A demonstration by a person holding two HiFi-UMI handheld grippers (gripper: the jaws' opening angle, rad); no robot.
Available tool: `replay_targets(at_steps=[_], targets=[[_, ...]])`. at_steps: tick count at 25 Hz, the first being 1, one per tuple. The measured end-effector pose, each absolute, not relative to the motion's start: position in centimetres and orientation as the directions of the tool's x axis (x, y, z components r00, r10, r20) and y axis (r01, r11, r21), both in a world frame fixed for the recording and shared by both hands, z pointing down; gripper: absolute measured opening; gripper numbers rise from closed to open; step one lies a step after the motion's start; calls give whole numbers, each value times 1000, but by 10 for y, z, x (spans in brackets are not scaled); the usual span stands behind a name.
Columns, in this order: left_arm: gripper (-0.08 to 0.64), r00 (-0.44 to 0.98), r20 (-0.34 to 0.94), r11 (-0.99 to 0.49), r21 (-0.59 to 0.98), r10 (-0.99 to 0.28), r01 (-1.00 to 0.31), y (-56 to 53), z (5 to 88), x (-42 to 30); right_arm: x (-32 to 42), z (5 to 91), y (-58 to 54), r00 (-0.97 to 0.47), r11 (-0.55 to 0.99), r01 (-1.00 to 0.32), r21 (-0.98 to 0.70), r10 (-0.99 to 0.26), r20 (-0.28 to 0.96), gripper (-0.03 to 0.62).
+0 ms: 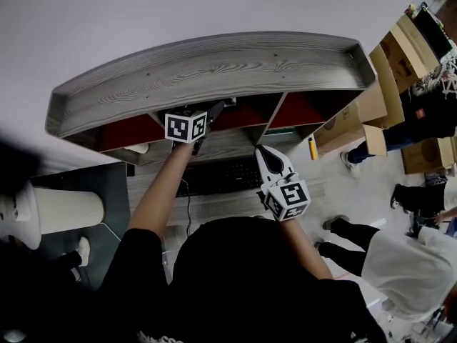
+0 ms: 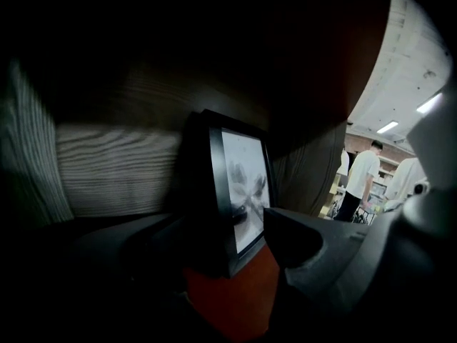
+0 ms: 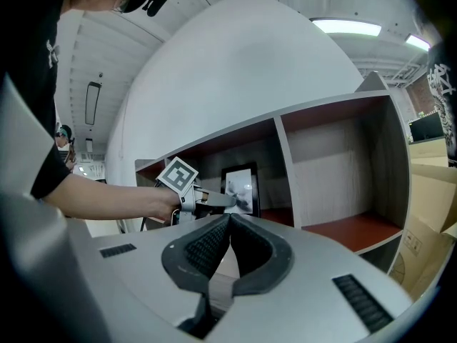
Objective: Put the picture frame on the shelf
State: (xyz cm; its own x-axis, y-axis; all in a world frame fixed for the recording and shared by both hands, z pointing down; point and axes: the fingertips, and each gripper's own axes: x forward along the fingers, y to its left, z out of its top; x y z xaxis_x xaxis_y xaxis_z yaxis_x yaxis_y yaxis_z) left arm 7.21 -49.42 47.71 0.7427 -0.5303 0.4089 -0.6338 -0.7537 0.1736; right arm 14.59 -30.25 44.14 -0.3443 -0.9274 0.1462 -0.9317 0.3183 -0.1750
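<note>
Two parted left gripper point(image 2: 225, 229) jaws flank the upright picture frame point(image 2: 240, 183) on the shelf point(image 1: 214, 73); right gripper point(image 3: 229, 218) closed, empty.

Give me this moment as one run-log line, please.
picture frame: upright in shelf middle compartment | left gripper: open, fingers either side of frame | right gripper: shut, empty, away from shelf
</note>
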Motion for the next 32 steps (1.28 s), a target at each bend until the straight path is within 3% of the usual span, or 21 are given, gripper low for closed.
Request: replay_targets(at_steps=[10, 17, 21, 24, 25, 32], targets=[[320, 742, 361, -742, 171, -565, -648, -430, 473, 55, 149, 442, -295, -354, 327, -928, -178, -923, 152, 12], [314, 741, 271, -696, 256, -615, -671, -360, 454, 30, 151, 423, -290, -338, 321, -939, -128, -929, 149, 13], [246, 729, 233, -680, 263, -644, -685, -327, 448, 12, 149, 431, -286, -347, 331, -936, -122, -924, 159, 13], [82, 700, 206, -649, 266, -684, -713, -314, 454, -8, 145, 444, -284, -370, 346, -927, -148, -910, 188, 14], [61, 684, 203, -629, 277, -701, -727, -312, 459, -17, 144, 447, -283, -375, 350, -924, -153, -907, 191, 12], [22, 509, 197, -453, 267, -838, -850, -306, 470, -80, 150, 455, -280, -365, 346, -930, -120, -906, 213, 12]])
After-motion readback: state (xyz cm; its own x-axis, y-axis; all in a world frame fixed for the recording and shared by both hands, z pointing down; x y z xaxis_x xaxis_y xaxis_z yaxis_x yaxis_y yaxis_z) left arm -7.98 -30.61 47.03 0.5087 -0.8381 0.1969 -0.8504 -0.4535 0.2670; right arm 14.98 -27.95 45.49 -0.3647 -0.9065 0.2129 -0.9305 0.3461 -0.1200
